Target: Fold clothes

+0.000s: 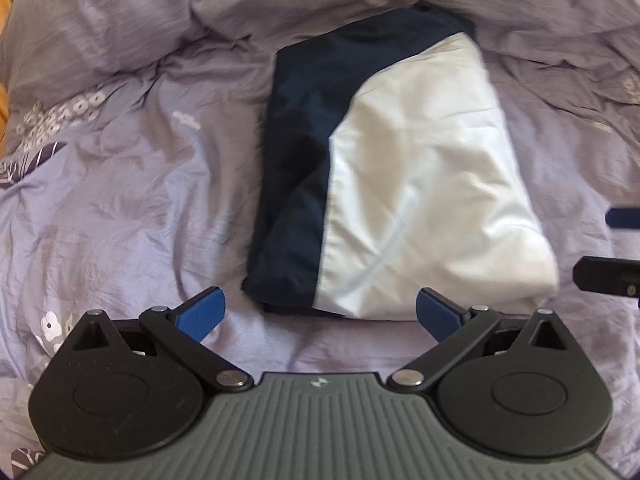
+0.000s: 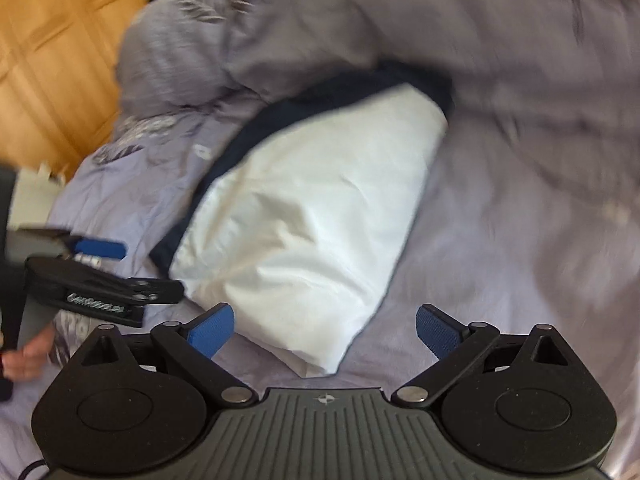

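A folded navy and white garment (image 1: 400, 184) lies as a compact bundle on the lilac bedcover (image 1: 120, 208). My left gripper (image 1: 320, 312) is open just short of the bundle's near edge, nothing between its blue pads. In the right wrist view the same garment (image 2: 312, 232) lies ahead and slightly left. My right gripper (image 2: 324, 332) is open too, its near corner of the white cloth sitting between the fingers without being held. The left gripper (image 2: 100, 276) shows at the left edge there, and the right gripper's fingers (image 1: 608, 276) reach in at the right edge of the left wrist view.
The bedcover is rumpled, with raised folds (image 1: 120, 40) behind and left of the garment. A wooden floor (image 2: 52, 60) shows beyond the bed's left side. A person's hand (image 2: 28, 356) holds the left gripper at the lower left.
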A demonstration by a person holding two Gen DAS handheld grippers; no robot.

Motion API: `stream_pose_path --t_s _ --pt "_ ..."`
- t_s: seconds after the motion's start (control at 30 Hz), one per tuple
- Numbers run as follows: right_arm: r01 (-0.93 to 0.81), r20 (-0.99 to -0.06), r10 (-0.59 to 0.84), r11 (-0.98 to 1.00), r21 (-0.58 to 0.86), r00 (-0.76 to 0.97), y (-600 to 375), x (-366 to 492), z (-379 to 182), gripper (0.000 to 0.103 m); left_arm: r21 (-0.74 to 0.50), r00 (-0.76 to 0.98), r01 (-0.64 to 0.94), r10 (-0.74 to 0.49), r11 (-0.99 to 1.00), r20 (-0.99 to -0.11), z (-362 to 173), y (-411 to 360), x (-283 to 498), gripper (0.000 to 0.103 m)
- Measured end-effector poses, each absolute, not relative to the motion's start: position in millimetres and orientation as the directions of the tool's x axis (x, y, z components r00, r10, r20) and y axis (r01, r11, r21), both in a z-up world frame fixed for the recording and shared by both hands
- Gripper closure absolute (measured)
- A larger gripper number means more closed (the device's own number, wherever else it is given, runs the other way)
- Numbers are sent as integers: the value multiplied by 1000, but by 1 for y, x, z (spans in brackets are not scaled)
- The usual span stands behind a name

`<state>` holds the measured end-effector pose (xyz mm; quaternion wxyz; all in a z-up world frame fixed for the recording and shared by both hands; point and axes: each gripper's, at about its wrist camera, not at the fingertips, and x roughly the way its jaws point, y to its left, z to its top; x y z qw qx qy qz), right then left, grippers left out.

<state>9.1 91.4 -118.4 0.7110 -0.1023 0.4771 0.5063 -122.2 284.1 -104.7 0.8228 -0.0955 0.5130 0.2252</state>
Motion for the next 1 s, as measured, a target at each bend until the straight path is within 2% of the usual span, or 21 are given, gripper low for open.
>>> stream_pose_path --t_s 0.1,0.23,0.27,0.3,0.47,0.57,0.67,0.7,0.73,0.8,0.83,0.93,0.97,1.0 --pt "-710 -769 638 519 476 -50 91 29 -152 8 81 345 -502 285 861 -894 -116 299 -127 0" --pt "-591 -679 722 493 638 -130 91 44 -176 8 49 326 -561 275 827 -905 -127 318 -135 0" --pt "-571 -659 737 480 666 -150 94 46 -179 10 27 333 -574 263 819 -906 -127 323 -138 0" --pt "-563 -649 743 470 680 -162 96 47 -180 17 5 340 -586 251 810 -906 -128 327 -140 0" --pt "-621 -640 739 406 671 -208 103 43 -198 27 -39 363 -601 230 798 -903 -126 335 -144 0" --pt "-580 -602 775 406 707 -192 101 43 -206 29 -19 356 -595 243 803 -902 -126 332 -144 0" --pt "-530 -618 755 439 725 -220 112 43 -197 42 7 348 -589 261 808 -900 -126 329 -145 0" --pt "-511 -610 755 435 741 -241 114 42 -191 51 14 346 -587 267 809 -899 -126 329 -145 0" --pt "-508 -585 765 404 761 -268 113 42 -187 55 16 348 -588 270 808 -898 -126 329 -147 0" --pt "-528 -576 764 375 762 -290 110 40 -184 51 6 354 -594 269 804 -896 -125 331 -149 0" --pt "-522 -605 747 413 746 -274 110 41 -192 48 -3 357 -600 265 800 -896 -125 332 -149 0" --pt "-444 -596 771 464 766 -223 106 40 -214 47 -10 357 -607 262 795 -897 -125 335 -150 0" --pt "-460 -622 757 489 741 -197 109 34 -212 50 -6 355 -606 264 795 -897 -125 334 -150 0" --pt "-480 -652 739 515 710 -171 112 29 -207 66 -1 352 -606 267 796 -897 -125 334 -150 0"
